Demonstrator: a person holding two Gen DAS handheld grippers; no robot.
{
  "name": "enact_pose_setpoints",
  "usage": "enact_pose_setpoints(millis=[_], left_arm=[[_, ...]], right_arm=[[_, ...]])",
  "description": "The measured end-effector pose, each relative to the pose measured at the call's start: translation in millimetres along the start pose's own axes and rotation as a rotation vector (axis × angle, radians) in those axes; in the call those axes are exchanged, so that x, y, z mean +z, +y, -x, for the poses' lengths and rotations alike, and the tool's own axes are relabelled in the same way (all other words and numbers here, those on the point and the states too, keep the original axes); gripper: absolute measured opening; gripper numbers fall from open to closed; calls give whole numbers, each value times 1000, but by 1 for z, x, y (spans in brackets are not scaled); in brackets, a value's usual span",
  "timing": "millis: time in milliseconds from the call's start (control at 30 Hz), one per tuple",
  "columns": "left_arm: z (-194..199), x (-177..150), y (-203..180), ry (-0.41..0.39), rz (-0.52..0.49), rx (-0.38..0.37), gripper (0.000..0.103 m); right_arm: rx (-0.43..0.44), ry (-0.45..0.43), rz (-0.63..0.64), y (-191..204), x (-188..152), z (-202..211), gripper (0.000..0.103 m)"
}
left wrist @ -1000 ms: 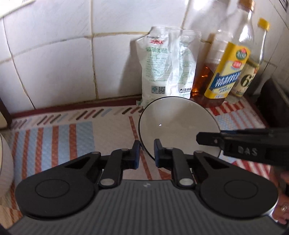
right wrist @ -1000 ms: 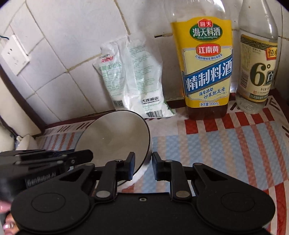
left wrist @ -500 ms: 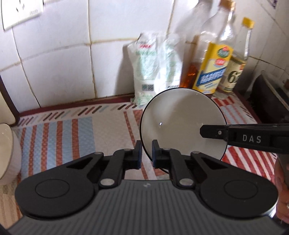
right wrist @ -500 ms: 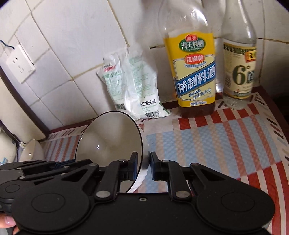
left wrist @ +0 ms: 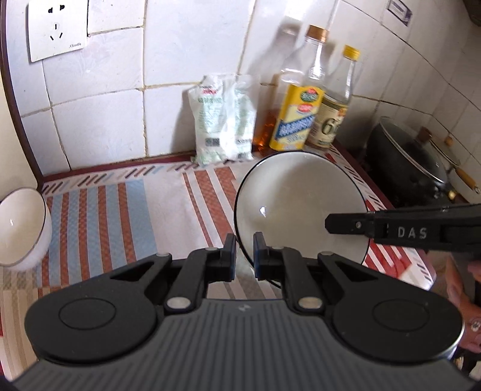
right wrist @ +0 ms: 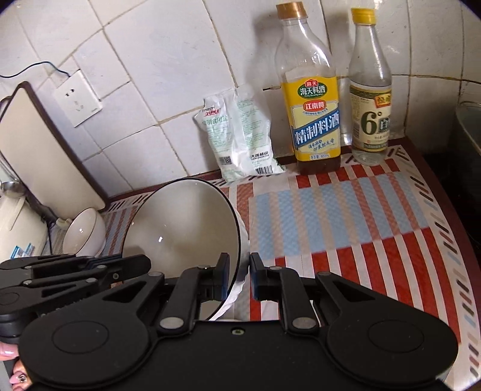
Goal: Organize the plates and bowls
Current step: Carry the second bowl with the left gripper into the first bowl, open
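A striped mat (right wrist: 345,210) is spread over the counter below white wall tiles (left wrist: 99,126), with a salt bag (right wrist: 240,138) and two bottles (right wrist: 312,99) lined up at the back. The bowl (left wrist: 297,204) is held clear of the mat, its rim pinched by the left gripper (left wrist: 242,254) and the right gripper (right wrist: 239,276), both clamped tight. A second bowl (left wrist: 21,225) is cut off at the left edge, and a dark pan (left wrist: 405,162) is only dimly made out.

White tiled wall (left wrist: 105,120) with a socket (left wrist: 57,28) backs the striped counter mat (right wrist: 345,210).
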State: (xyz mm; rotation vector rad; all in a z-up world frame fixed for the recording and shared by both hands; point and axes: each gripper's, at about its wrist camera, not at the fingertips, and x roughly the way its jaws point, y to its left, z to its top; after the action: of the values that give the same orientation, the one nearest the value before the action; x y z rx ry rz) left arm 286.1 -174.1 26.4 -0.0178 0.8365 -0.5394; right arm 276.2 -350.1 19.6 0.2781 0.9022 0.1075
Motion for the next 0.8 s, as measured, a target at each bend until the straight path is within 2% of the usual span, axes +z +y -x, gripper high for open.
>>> enact_pose_setpoints(millis=[367, 800], left_arm=[[28, -35, -18, 36, -45, -48, 10], [13, -64, -19, 111, -48, -63, 10]], right_arm=[[-18, 21, 1, 5, -42, 35, 18], [-51, 53, 23, 1, -75, 29, 18]])
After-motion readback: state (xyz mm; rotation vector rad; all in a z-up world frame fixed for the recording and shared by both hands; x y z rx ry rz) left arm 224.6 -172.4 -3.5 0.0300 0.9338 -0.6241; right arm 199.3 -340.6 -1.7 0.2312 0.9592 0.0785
